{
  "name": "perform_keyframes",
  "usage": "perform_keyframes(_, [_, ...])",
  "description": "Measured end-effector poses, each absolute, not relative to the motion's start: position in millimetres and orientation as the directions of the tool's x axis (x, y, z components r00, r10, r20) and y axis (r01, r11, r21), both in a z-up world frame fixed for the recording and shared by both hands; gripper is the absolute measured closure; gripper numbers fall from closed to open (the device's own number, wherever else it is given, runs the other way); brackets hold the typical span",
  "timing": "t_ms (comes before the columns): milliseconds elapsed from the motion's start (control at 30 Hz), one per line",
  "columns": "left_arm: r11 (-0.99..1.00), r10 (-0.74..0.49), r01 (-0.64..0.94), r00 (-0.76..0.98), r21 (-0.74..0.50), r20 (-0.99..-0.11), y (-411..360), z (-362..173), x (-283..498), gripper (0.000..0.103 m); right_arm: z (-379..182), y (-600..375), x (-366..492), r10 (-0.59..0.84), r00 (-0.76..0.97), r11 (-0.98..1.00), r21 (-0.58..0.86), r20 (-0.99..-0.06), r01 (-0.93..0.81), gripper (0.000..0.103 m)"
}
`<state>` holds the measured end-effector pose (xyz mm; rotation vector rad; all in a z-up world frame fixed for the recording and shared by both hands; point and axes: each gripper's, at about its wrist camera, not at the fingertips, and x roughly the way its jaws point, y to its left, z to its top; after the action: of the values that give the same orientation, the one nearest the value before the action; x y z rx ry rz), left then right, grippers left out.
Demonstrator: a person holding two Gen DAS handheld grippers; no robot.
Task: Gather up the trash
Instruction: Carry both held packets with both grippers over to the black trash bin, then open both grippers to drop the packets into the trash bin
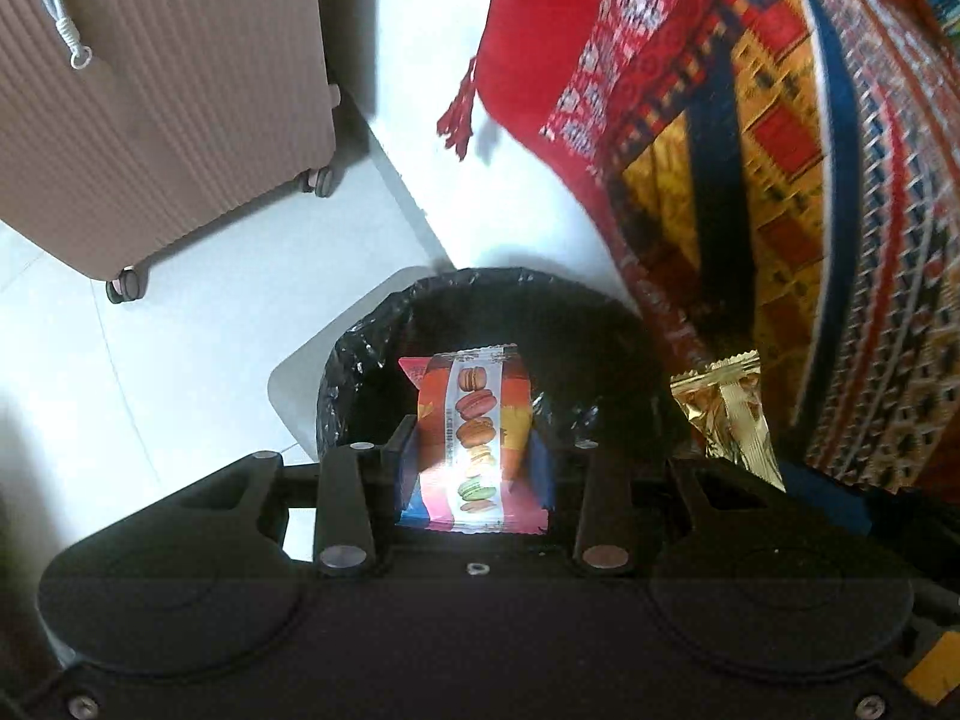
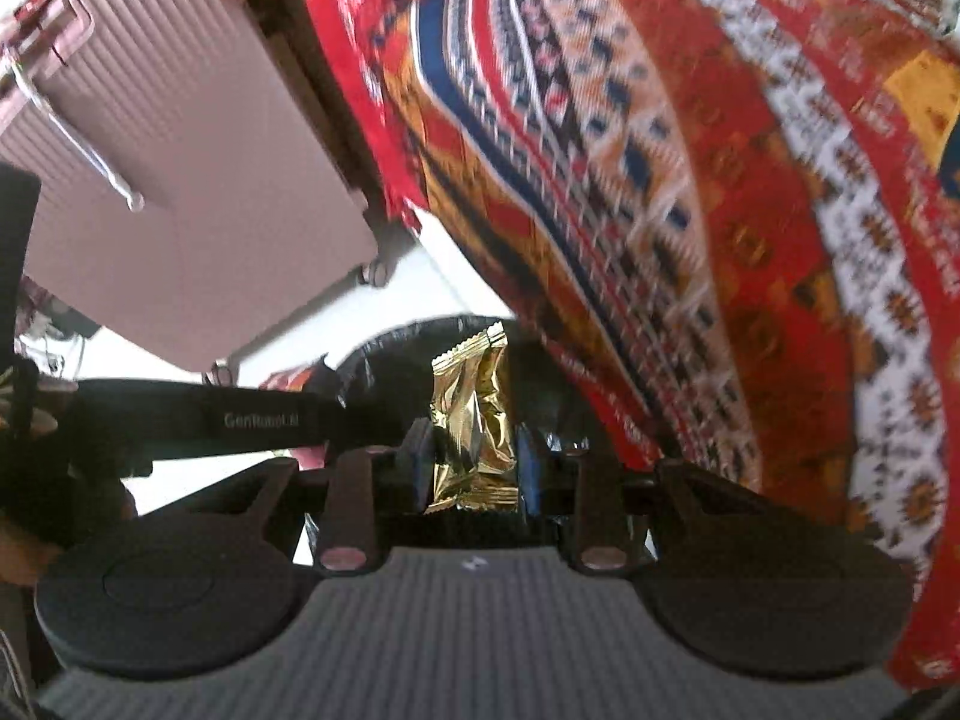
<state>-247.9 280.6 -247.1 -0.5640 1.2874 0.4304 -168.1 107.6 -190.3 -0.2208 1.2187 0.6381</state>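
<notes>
I see a macaron-print wrapper (image 1: 474, 444) upright over the black-lined bin (image 1: 360, 354); a crinkled gold wrapper (image 2: 474, 426) hangs at its 3 o'clock rim.

bright daylight | floor (image 1: 180, 360) overexposed | glare on macaron wrapper (image 1: 474, 444) | patterned cloth (image 2: 720, 210) motion-blurred | fisheye-bent edges

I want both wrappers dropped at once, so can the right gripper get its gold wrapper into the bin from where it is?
Probably yes. The right gripper holds the gold wrapper right at the bin, whose black-lined mouth is open. The left gripper, with the macaron wrapper, sits close beside it and could crowd it.
</notes>
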Motion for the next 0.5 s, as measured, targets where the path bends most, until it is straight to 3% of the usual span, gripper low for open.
perform_keyframes(33, [0.793, -0.011, -0.592, 0.228, -0.147, -0.974, 281, -251, -248, 0.068, -194, 108, -169, 0.333, 0.193, 0.805, 0.171, -0.923, -0.568, 0.063])
perform_keyframes(133, [0.797, -0.011, -0.588, 0.219, -0.141, -0.976, 280, -260, -247, 0.065, -201, 109, -170, 0.332, 0.189, 0.802, 0.171, -0.924, -0.573, 0.038])
perform_keyframes(200, [0.8, -0.016, -0.585, 0.205, -0.136, -0.979, 280, -265, -247, 0.06, -203, 110, -170, 0.335, 0.186, 0.8, 0.175, -0.924, -0.574, 0.029])
perform_keyframes(500, [0.797, 0.008, -0.596, 0.176, -0.101, -0.984, 279, -267, -249, 0.037, -213, 109, -180, 0.304, 0.213, 0.8, 0.127, -0.929, -0.586, 0.02])
